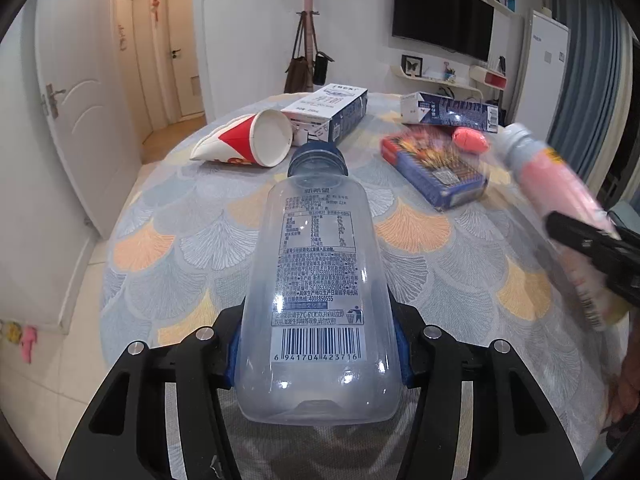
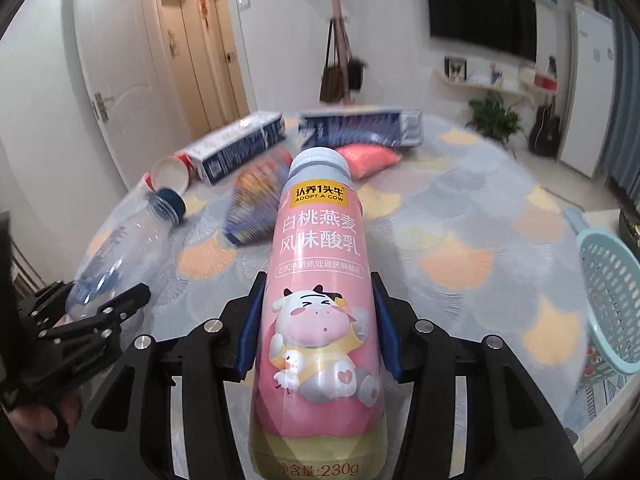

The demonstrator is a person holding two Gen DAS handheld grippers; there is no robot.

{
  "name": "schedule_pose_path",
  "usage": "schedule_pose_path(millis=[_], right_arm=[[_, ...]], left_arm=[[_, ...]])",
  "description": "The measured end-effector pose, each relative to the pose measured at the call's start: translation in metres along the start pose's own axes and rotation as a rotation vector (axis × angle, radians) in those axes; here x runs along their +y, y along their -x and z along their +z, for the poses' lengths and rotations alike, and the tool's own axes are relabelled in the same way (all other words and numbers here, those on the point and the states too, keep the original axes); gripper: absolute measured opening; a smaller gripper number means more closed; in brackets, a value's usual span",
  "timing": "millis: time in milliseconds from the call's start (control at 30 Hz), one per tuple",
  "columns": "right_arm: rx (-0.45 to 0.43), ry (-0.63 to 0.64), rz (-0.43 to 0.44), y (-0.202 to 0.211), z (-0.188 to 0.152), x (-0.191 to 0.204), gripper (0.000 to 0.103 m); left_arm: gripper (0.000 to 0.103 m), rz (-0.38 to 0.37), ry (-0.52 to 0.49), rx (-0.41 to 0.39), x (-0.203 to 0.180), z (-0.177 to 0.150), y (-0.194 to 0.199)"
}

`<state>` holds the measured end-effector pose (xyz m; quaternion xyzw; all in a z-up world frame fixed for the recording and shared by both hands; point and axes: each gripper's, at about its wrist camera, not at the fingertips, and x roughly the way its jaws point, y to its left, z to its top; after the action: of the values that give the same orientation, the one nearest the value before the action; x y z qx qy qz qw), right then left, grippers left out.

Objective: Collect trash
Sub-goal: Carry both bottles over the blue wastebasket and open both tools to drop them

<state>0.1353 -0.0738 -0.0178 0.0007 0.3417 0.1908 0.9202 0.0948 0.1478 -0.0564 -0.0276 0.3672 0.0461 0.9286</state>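
Gripping clear bottle left, pink yogurt bottle right.

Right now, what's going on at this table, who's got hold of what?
A person is clearing trash with a handheld gripper in each hand. The left gripper is clamped on a clear plastic bottle with a blue cap, and the right gripper is clamped on a pink yogurt bottle. Both bottles are held above the table. A paper cup on its side, two milk cartons, a blue snack box and a pink wrapper lie on it. A light blue basket sits at the right edge.
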Motion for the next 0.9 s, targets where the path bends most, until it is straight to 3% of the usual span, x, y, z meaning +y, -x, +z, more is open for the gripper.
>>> schedule_pose_path(millis=[167,367,600,900], right_arm=[[-0.151,0.013,0.002,0.037,0.000,-0.009,0.046],[-0.178,-0.006,0.009,0.047,0.000,-0.024,0.046],[-0.186,-0.040,0.003,0.054,-0.001,-0.036,0.046],[-0.208,-0.068,-0.043,0.067,-0.003,-0.057,0.046]], left_arm=[[0.053,-0.007,0.015,-0.092,-0.009,-0.008,0.022],[0.053,-0.050,-0.022,-0.229,-0.028,-0.002,0.066],[0.053,-0.112,-0.047,-0.283,-0.045,0.013,0.091],[0.053,-0.147,-0.094,-0.286,-0.072,0.020,0.086]])
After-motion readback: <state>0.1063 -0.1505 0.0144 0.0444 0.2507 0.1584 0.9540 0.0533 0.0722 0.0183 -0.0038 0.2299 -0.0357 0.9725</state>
